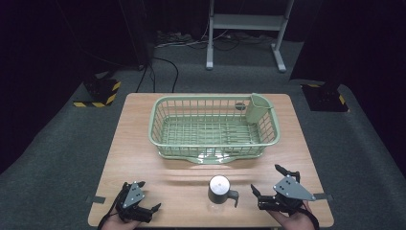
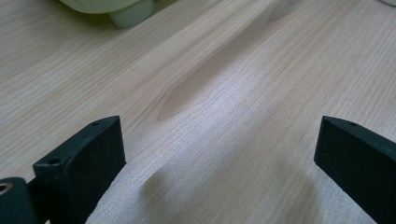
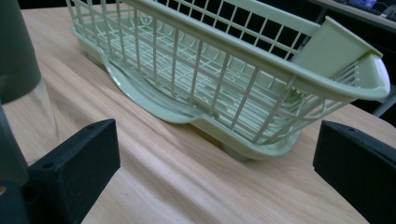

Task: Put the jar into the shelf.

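My right claw (image 1: 268, 184) sits at the near right of the wooden table (image 1: 139, 153), spread wide with nothing between its jaws. In the right gripper view, the two black jaws stand far apart at the bottom corners, and bare wood lies between them. The cup (image 1: 219, 189), a grey-lidded one with a clear lower body and a handle pointing toward my right claw, stands upright near the front edge, just beside that claw on its left and not touching it. In the right gripper view the cup (image 3: 18, 84) shows at the left edge, close by the left jaw.

My left claw (image 1: 149, 201) rests at the near left corner, likewise wide open and empty; its own view shows both jaws spread above plain tabletop.

Beyond the cup, the green dish basket (image 1: 165, 139) stands mid-table with a small cutlery holder (image 1: 258, 108) in its far right corner.
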The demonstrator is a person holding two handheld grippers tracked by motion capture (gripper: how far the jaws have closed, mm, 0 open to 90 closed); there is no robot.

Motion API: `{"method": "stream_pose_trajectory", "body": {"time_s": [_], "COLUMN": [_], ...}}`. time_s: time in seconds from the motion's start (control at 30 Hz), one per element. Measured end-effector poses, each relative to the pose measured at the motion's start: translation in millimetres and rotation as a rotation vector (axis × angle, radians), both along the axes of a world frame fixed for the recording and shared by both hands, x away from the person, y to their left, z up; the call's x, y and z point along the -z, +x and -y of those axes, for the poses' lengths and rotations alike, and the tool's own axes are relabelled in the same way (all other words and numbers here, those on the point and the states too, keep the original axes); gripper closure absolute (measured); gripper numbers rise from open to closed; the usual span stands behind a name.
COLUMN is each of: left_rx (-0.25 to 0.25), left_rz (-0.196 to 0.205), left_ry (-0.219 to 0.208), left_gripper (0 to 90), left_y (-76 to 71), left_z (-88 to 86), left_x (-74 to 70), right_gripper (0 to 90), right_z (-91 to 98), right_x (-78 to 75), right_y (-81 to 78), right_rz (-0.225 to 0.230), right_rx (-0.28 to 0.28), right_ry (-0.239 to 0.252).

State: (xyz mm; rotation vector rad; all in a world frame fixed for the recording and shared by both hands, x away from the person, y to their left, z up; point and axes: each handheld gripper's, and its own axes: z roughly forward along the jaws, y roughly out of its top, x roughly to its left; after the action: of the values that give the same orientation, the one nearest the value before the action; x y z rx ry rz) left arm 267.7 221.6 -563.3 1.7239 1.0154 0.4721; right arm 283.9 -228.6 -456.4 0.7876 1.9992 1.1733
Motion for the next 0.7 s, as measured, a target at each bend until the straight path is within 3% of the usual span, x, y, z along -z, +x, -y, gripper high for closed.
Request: {"method": "stream_pose_trajectory", "body": {"time_s": [0.23,0.43,0.63,0.7], "left_rx": [0.002,-0.003,-0.002,-0.005], "left_rz": [-0.003,-0.002,-0.001,-0.003], "left_ry": [0.006,-0.001,0.008,0.005], "left_gripper": [2.2,2.4,2.3,2.3], "left_y": [0.1,0.3,0.1,0.4], "left_z": [0.0,0.2,0.2,0.1], "left_x": [0.1,0.1,0.2,0.2], "right_gripper": [0.5,0.3,0.2,0.2], "right_z": [-2.6,-6.5,-14.1,-17.8], "right_x": [-9.6,-18.2,-25.0,-25.5], "right_y": [-3.5,-4.3,-6.0,-5.7], "right_rz": [0.012,-0.010,-0.021,-0.027], "right_rx": [-0.009,-0.024,-0.077,-0.093], "right_ry": [0.026,0.058,0.142,0.143]}}
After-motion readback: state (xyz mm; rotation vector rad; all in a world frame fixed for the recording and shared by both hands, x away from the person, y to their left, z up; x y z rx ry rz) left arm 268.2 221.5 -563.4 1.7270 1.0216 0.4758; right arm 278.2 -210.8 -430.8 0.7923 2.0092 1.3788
